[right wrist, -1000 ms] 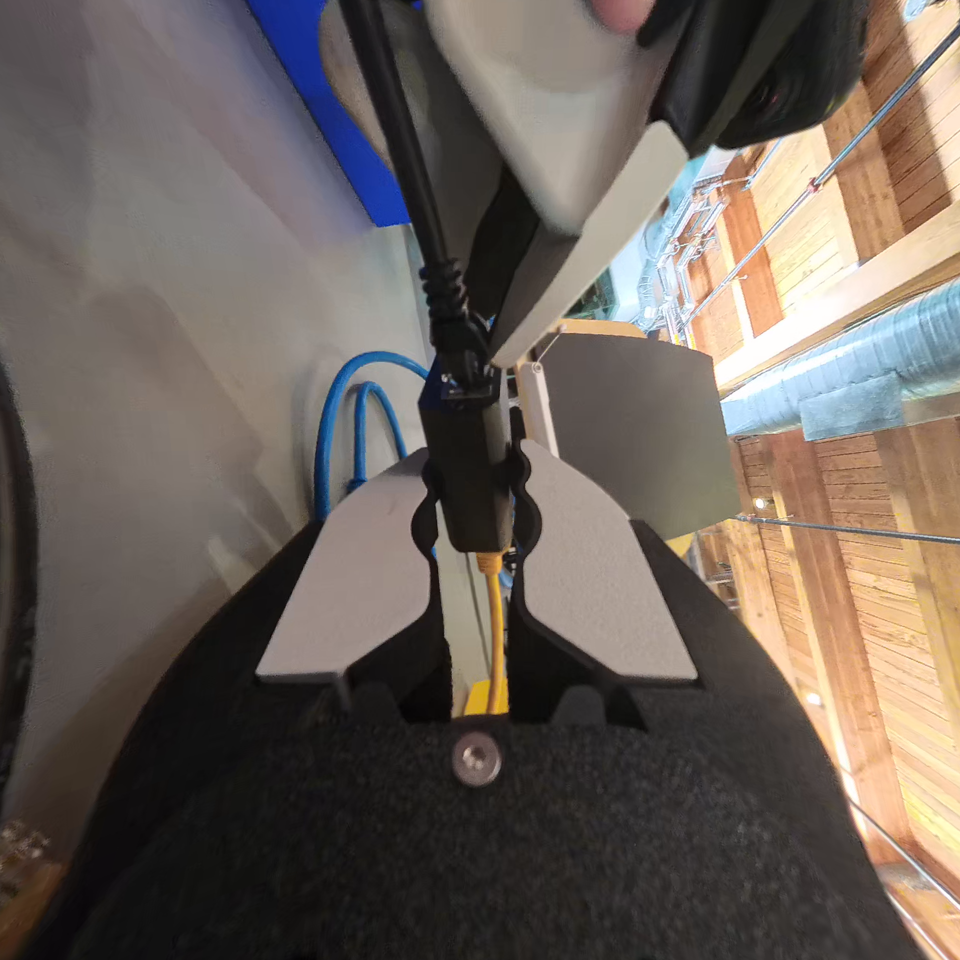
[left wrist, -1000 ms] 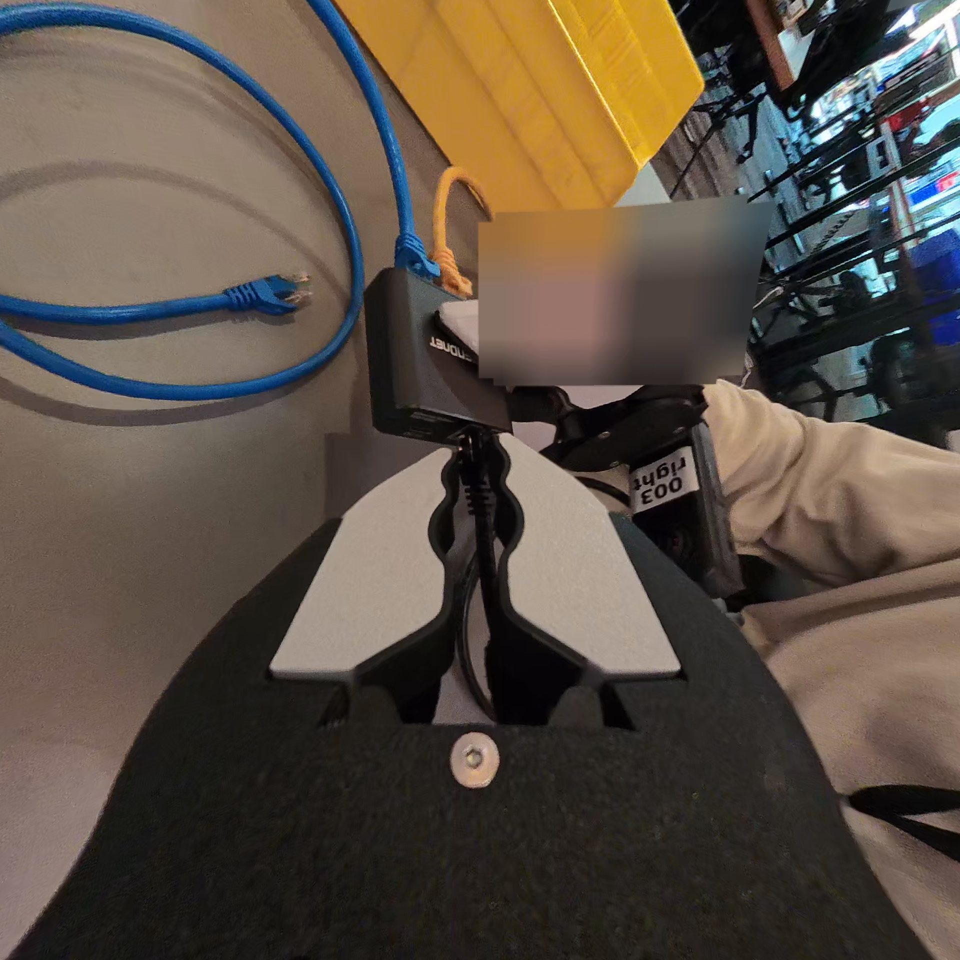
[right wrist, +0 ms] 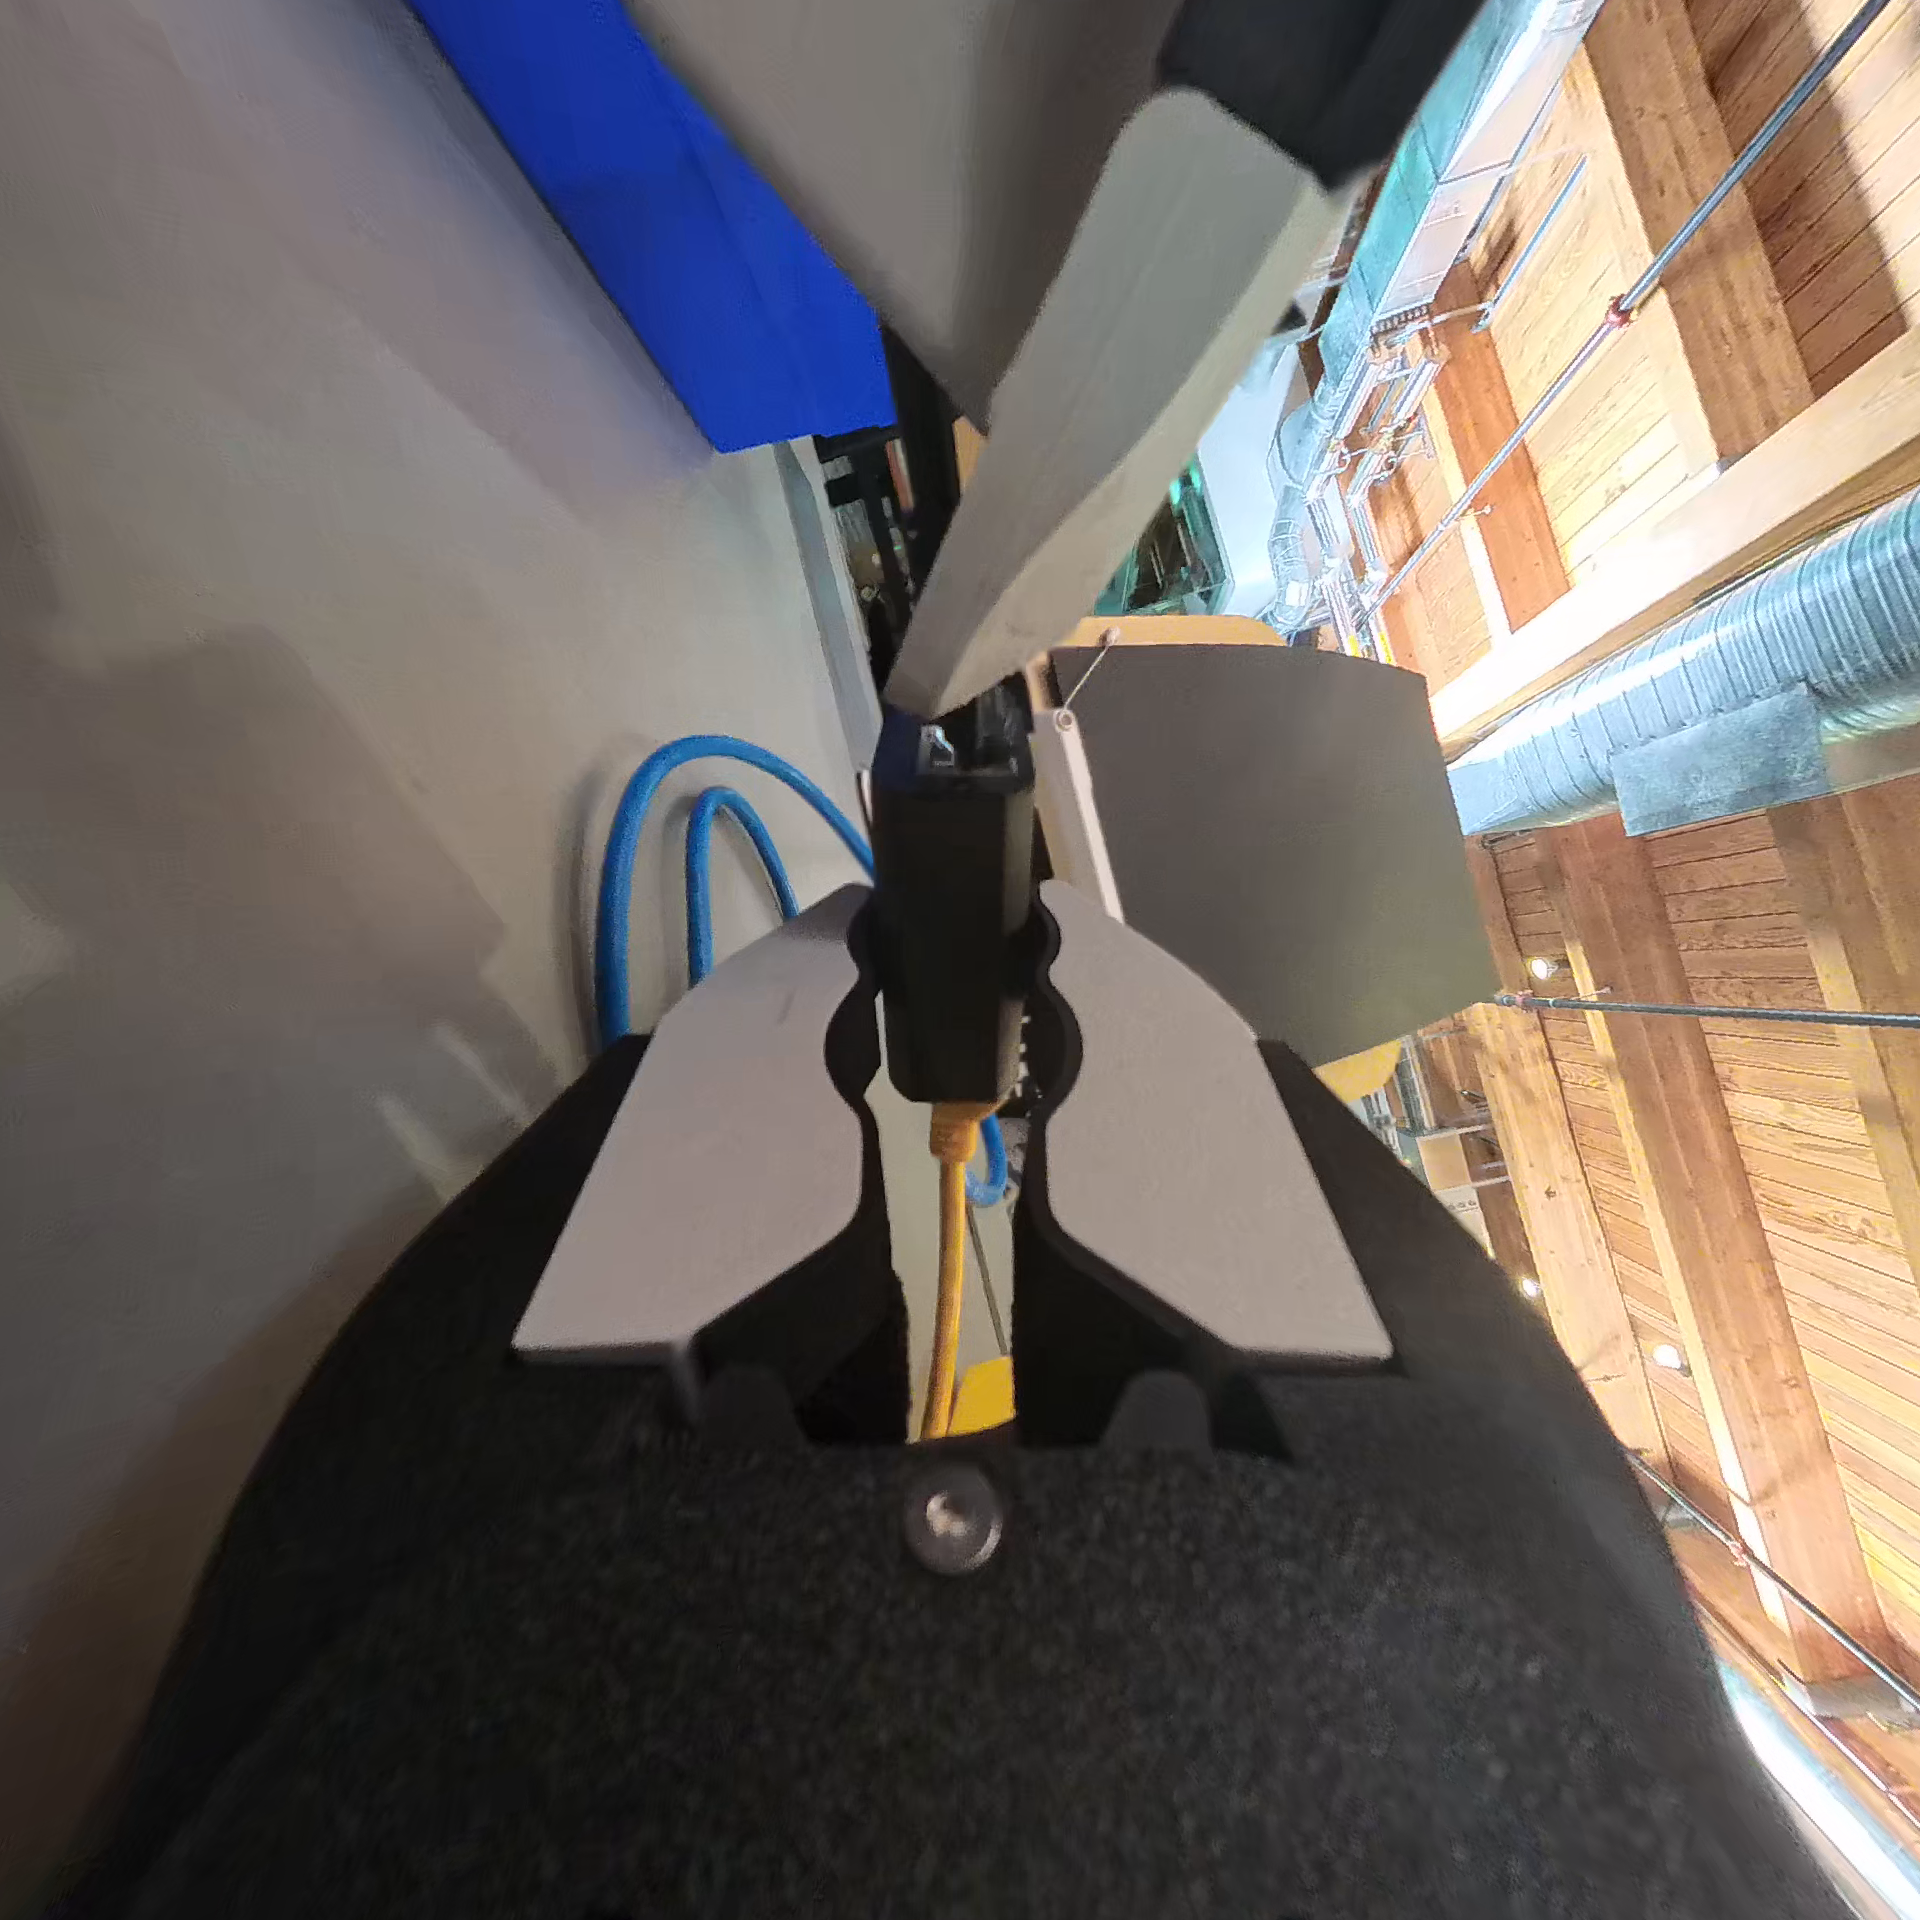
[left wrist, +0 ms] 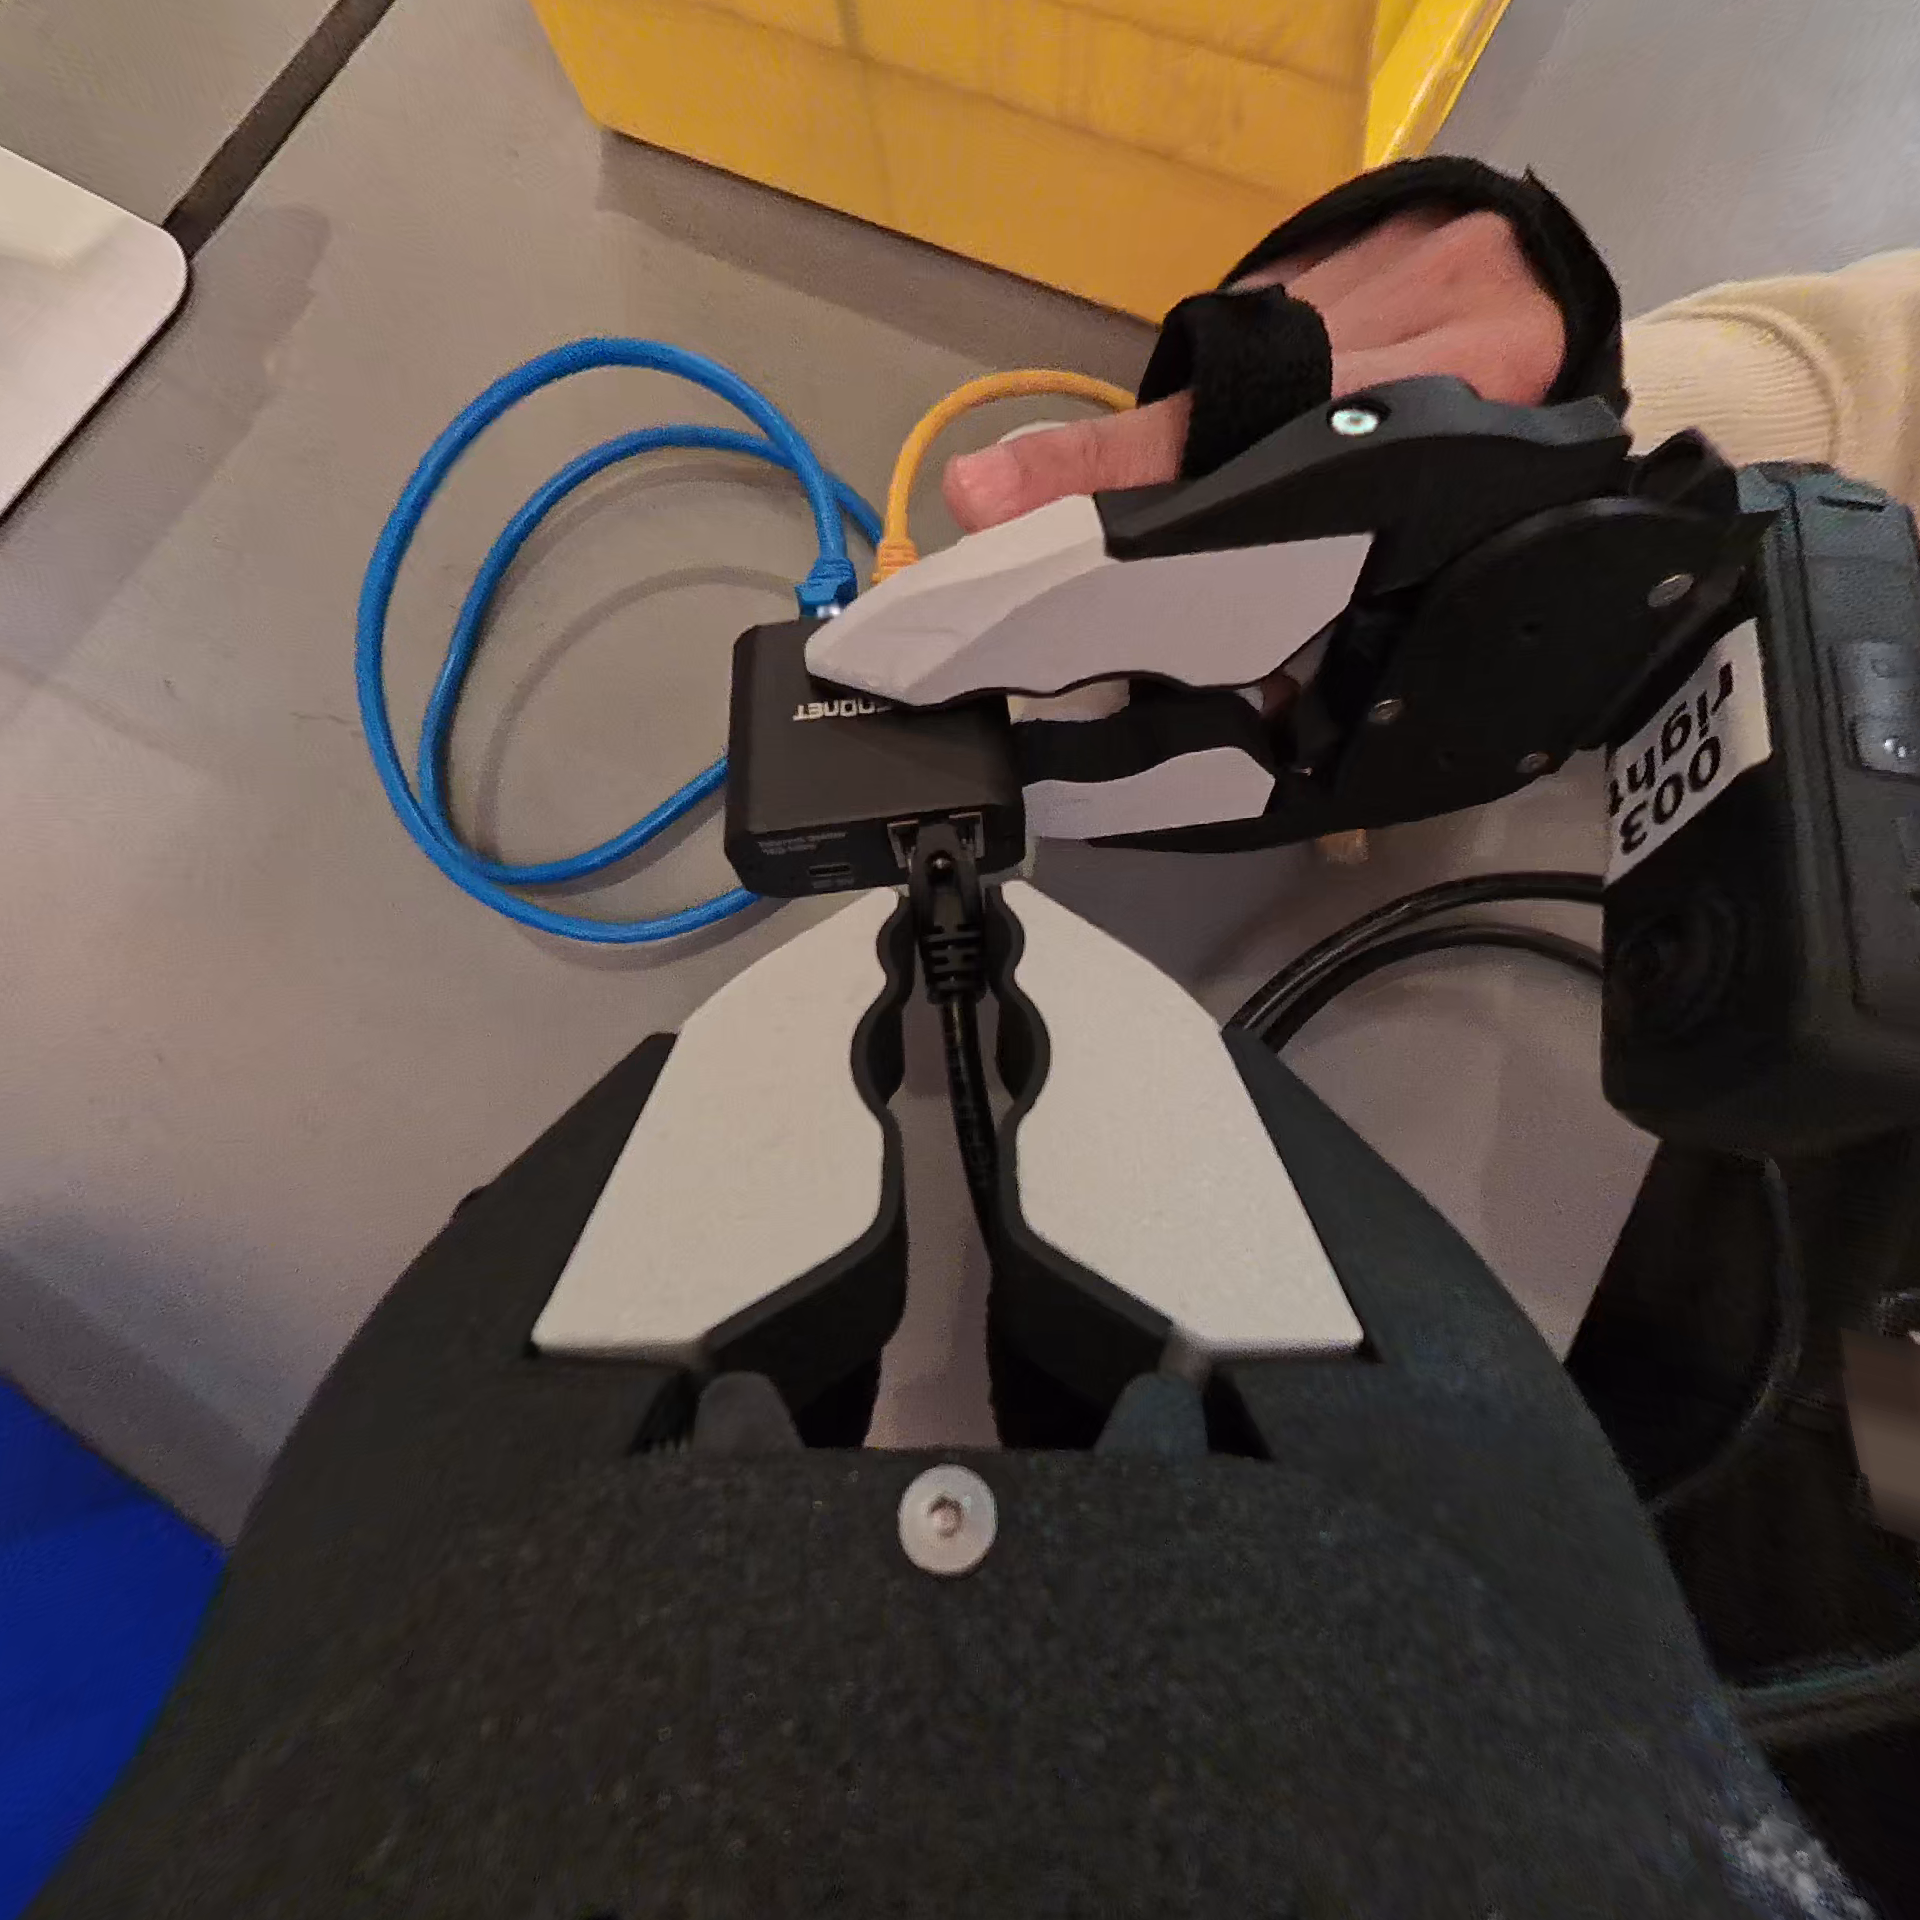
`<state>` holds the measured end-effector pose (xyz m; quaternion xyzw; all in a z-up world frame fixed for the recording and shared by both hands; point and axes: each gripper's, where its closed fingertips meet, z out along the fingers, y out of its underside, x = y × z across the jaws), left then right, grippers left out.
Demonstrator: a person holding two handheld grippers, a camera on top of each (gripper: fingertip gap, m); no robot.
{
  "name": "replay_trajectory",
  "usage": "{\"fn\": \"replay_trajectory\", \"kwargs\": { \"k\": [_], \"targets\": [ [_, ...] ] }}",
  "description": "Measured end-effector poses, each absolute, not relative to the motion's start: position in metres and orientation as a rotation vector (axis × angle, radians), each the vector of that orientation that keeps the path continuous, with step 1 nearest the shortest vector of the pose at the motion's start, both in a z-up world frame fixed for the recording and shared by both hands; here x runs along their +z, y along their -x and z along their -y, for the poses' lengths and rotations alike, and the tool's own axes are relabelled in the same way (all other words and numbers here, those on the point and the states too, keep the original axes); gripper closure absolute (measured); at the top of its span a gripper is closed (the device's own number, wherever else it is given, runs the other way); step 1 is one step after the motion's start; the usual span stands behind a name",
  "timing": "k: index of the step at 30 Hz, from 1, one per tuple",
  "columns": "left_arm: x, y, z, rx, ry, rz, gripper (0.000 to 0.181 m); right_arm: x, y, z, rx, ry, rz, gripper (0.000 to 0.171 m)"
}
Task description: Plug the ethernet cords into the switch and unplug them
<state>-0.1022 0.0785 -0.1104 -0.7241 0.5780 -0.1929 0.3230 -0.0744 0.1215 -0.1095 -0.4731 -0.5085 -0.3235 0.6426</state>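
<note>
Left wrist view. The left gripper [left wrist: 951, 940] points toward 12 o'clock, its fingers drawn together around the boot of the black cord [left wrist: 961, 1023]; whether the pads actually pinch the boot cannot be told for certain, though they look clamped on it. The plug sits at a port in the near face of the black switch [left wrist: 862, 790], directly at 12 o'clock from the fingertips, so cord axis and gripper axis coincide. The right gripper [left wrist: 935, 717] enters from 3 o'clock and holds the switch between upper and lower fingers, clear of the grey table [left wrist: 260, 935]. A blue cord [left wrist: 436, 748] and an orange cord [left wrist: 935, 436] leave the far face toward 11 and 12 o'clock. A yellow bin [left wrist: 987, 135] stands at 12 o'clock, well apart. Judged: any pull must run straight back toward 6 o'clock, where room is open.

Right wrist view. The right gripper [right wrist: 954, 977] is clamped across the thin sides of the switch [right wrist: 951, 935], whose long axis runs 6 to 12 o'clock. The orange cord [right wrist: 951, 1247] exits at 6 o'clock between the fingers; the blue cord [right wrist: 665, 862] loops at 9 o'clock. A finger of the left gripper [right wrist: 1060, 436] meets the far face from 12 o'clock. Judged: the right grip must resist along its own axis.
</note>
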Motion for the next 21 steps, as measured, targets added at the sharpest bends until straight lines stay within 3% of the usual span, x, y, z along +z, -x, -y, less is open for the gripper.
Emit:
{"fn": "replay_trajectory", "kwargs": {
  "k": [9, 12, 16, 21],
  "targets": [
    [-0.115, 0.108, -0.08, -0.521, 1.954, -1.511, 0.168, -0.116, 0.079, -0.127, -0.748, 1.104, 1.17, 0.146],
    [-0.108, 0.103, -0.075, -0.902, 2.049, -1.356, 0.167, -0.108, 0.073, -0.123, -0.787, 1.05, 1.147, 0.147],
    [-0.092, 0.105, -0.078, -1.385, 2.08, -1.081, 0.147, -0.1, 0.066, -0.121, -0.81, 1.033, 1.107, 0.147],
    [-0.085, 0.109, -0.074, -2.022, 2.031, -0.592, 0.14, -0.085, 0.075, -0.105, -0.833, 0.873, 1.093, 0.147]
  ]
}}
